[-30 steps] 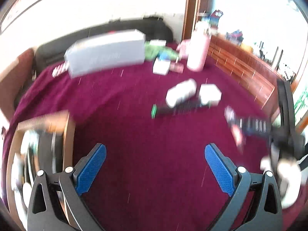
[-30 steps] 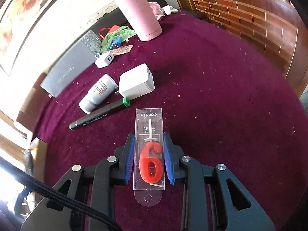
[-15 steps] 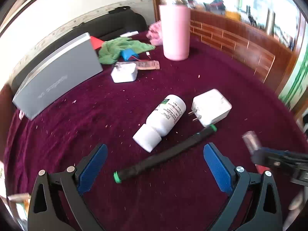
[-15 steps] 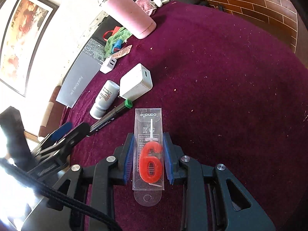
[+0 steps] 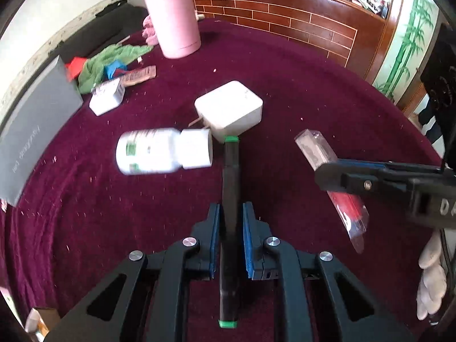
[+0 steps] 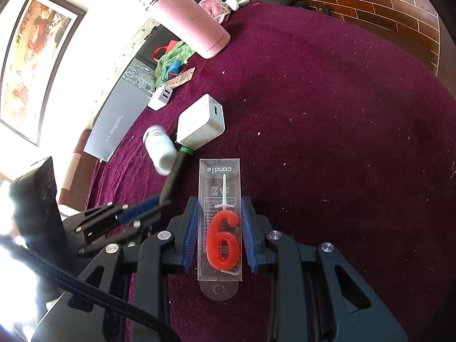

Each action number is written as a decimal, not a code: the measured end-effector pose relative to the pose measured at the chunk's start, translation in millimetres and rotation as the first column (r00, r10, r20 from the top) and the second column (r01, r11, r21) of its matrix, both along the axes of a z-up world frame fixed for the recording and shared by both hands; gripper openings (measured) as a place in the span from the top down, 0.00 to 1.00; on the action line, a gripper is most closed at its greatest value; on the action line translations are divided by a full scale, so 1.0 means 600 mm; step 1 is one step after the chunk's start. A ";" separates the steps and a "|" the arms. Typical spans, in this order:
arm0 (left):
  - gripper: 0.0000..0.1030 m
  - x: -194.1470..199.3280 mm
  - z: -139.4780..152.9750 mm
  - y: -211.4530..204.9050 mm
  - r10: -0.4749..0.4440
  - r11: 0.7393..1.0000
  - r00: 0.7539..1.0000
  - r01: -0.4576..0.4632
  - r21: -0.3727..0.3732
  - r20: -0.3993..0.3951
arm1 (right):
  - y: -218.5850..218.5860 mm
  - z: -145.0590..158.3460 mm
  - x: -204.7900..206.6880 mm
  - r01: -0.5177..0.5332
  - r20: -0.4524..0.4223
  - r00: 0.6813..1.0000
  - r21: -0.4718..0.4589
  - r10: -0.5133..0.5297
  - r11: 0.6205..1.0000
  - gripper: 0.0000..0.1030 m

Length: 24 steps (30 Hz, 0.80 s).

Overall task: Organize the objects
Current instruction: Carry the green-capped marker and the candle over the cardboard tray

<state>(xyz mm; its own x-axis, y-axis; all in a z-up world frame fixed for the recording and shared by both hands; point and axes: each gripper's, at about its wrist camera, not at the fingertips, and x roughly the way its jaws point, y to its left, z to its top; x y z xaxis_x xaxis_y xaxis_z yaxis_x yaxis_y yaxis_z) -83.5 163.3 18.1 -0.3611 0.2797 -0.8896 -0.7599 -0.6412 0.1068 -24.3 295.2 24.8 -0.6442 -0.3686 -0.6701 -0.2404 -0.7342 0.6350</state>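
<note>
Left jaws have closed on the marker (image 5: 230, 188); maroon cloth (image 5: 299, 85).

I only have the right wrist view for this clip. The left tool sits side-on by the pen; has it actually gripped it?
Observer: Yes. In the left wrist view the left tool has just closed, and both pads press the pen between them.
Operator: Where along the pen?
Observer: Partway along. Its near end, with a second green band, sticks out behind the pads.
Operator: The bottle is only a white blur here.
Observer: The bottle lies on its side, and its label has green print that is too blurred to read.
</note>
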 end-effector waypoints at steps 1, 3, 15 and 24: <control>0.87 0.003 0.000 0.007 0.000 1.000 1.000 -0.001 -0.004 -0.020 | -0.001 0.000 -0.001 0.000 -0.001 1.000 0.002 0.000 1.000 0.75; 0.87 0.010 -0.003 0.016 0.020 1.000 0.998 -0.020 0.001 -0.067 | -0.003 0.000 -0.002 0.000 -0.004 1.000 0.010 0.000 1.000 0.75; 0.90 0.058 0.006 -0.053 0.135 0.987 0.991 -0.133 0.092 -0.015 | -0.014 0.003 -0.003 -0.016 -0.029 0.999 0.042 0.017 0.999 0.64; 0.90 0.123 0.045 -0.190 0.288 0.925 0.957 -0.286 0.249 0.029 | -0.087 0.021 -0.008 -0.084 -0.020 0.995 0.362 0.098 0.929 0.50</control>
<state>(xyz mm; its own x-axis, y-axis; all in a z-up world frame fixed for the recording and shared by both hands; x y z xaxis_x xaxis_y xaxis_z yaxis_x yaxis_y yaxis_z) -9.5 49.3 45.0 -0.4661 0.3743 -0.8016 -0.5389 -0.8387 -0.0783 -29.3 243.2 37.5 -0.6465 -0.1658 -0.7447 -0.1426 -0.9327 0.3314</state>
